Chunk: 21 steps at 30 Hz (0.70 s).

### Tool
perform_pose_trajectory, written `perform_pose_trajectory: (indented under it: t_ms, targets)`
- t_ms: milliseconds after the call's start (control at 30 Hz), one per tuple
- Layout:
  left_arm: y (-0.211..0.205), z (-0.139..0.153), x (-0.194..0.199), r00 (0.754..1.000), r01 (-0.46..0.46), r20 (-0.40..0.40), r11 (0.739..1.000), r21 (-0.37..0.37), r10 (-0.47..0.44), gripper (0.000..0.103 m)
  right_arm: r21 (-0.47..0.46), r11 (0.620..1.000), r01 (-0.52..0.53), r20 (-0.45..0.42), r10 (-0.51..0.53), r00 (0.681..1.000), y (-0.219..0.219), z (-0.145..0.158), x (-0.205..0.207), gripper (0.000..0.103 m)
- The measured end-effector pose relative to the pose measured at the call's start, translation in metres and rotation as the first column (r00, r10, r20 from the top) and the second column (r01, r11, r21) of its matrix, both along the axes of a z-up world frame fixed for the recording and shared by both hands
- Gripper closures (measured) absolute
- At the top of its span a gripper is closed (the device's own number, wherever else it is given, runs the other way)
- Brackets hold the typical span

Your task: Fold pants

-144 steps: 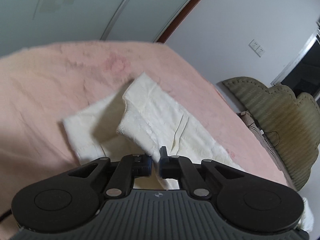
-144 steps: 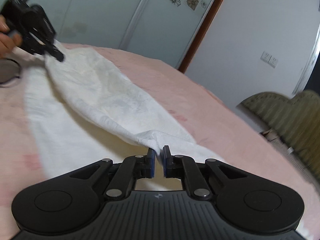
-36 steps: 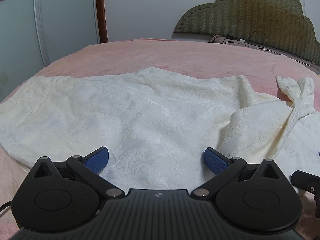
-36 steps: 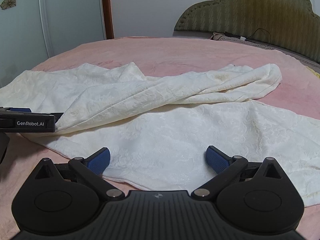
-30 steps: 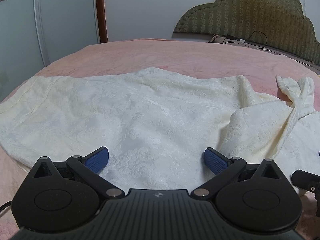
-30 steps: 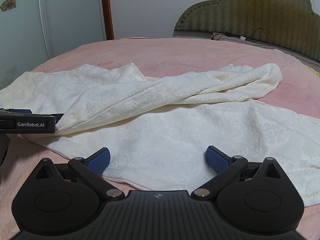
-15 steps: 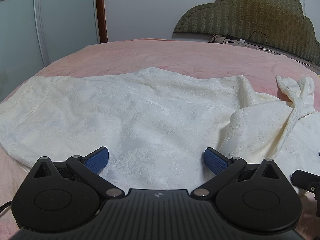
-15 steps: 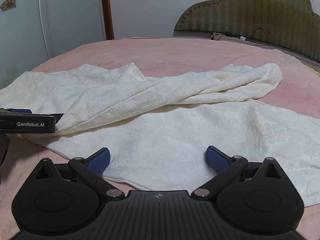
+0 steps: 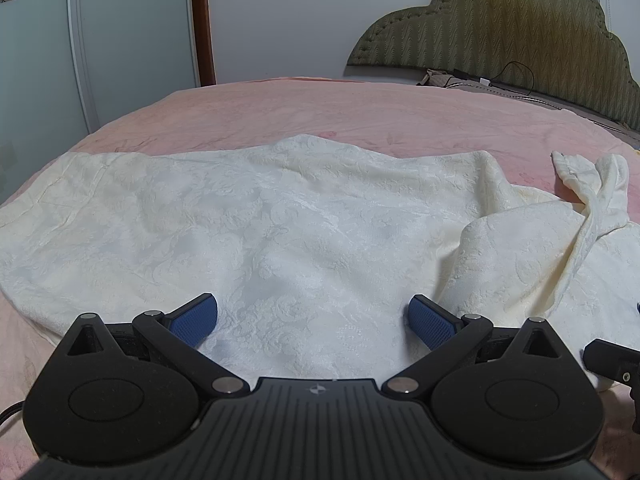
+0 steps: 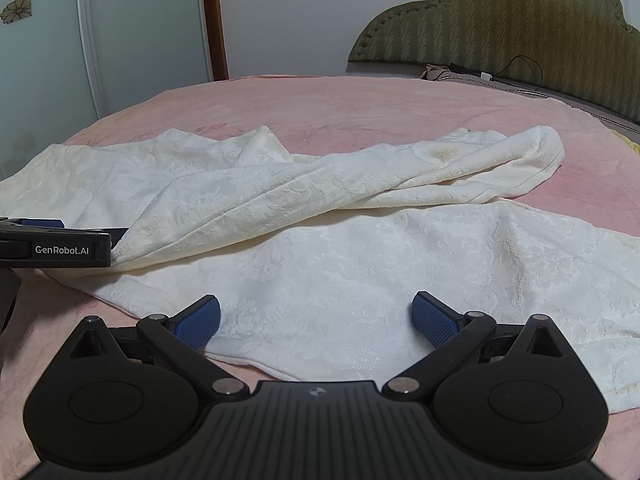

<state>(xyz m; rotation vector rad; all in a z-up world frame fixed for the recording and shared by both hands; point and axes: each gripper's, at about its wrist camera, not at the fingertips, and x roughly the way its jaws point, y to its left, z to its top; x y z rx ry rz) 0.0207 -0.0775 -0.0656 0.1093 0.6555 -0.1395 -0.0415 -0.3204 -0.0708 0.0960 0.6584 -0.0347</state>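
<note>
Right wrist view: cream embossed fabric pants (image 10: 360, 272) lie on the pink bedspread (image 10: 360, 100), one leg twisted across. Both the left gripper (image 9: 312, 316) and right gripper (image 10: 316, 316) are spread wide, holding nothing. Risk: pinching only the top layer folds that twist in.

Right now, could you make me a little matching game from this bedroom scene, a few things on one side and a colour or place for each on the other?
Things:
1. pants
2. blanket
3. headboard
4. finger pads of the right hand-held gripper

Descriptions:
A. blue, spread wide apart
B. olive green, behind the bed on the right
C. cream white, lying loosely on the bed
D. pink, covering the bed

Pairs: 1-C, 2-D, 3-B, 4-A
</note>
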Motion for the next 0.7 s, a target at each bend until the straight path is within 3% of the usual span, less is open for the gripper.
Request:
perform_pose_trajectory:
  t_ms: [700]
  targets:
    - [-0.0003,-0.0001,0.0,1.0,0.001,0.0,1.0,0.0,-0.001,0.0,0.007,1.0,0.001,0.002,-0.001,1.0,-0.001,0.0007,-0.0004,0.0]
